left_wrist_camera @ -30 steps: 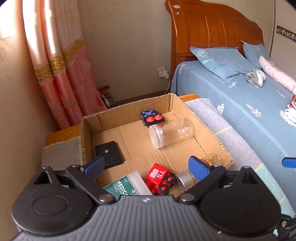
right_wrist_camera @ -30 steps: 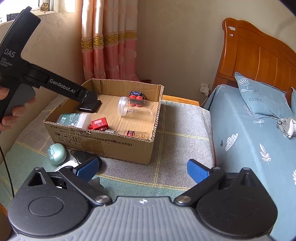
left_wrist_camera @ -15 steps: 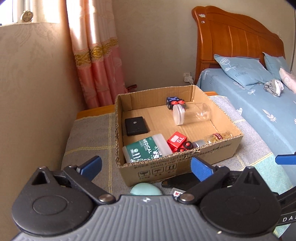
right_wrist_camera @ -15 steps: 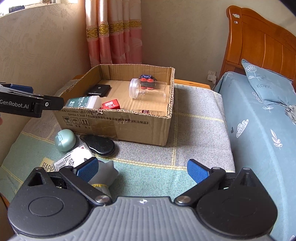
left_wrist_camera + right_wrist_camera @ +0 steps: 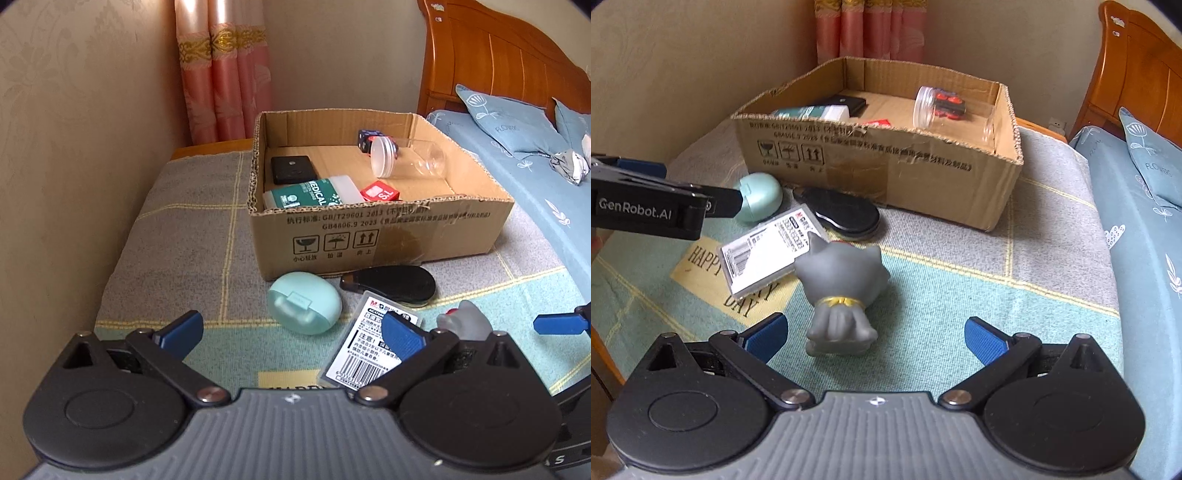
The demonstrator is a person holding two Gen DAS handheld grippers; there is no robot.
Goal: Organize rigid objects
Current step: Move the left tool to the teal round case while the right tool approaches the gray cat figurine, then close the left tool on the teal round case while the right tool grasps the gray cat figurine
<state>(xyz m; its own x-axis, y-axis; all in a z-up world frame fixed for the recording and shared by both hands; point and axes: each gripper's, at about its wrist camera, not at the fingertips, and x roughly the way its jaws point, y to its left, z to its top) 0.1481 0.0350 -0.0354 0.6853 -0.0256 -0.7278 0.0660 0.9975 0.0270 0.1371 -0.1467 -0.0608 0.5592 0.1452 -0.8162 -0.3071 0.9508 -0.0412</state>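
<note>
A cardboard box (image 5: 380, 232) (image 5: 886, 166) on the blanket holds a clear jar (image 5: 406, 158), a black flat case (image 5: 293, 169), a green medical pack (image 5: 310, 194) and red toys. In front of it lie a mint egg-shaped case (image 5: 304, 308) (image 5: 761, 197), a black oval case (image 5: 391, 284) (image 5: 842, 214), a labelled clear card box (image 5: 369, 350) (image 5: 768, 254) and a grey cat figurine (image 5: 463, 321) (image 5: 838, 291). My left gripper (image 5: 291, 332) is open just short of the mint case. My right gripper (image 5: 875, 336) is open, with the figurine's base between its fingers, untouched.
A bed with blue sheets (image 5: 1145, 221) and a wooden headboard (image 5: 498, 62) runs along the right. A beige wall (image 5: 74, 147) and pink curtain (image 5: 225, 74) close the left and back. The blanket's left edge (image 5: 605, 325) drops off beside my left gripper (image 5: 665, 206).
Both grippers pulled back from the box and sank toward the items in front of it. The left one was over the box interior; it now hovers low before the mint case.
</note>
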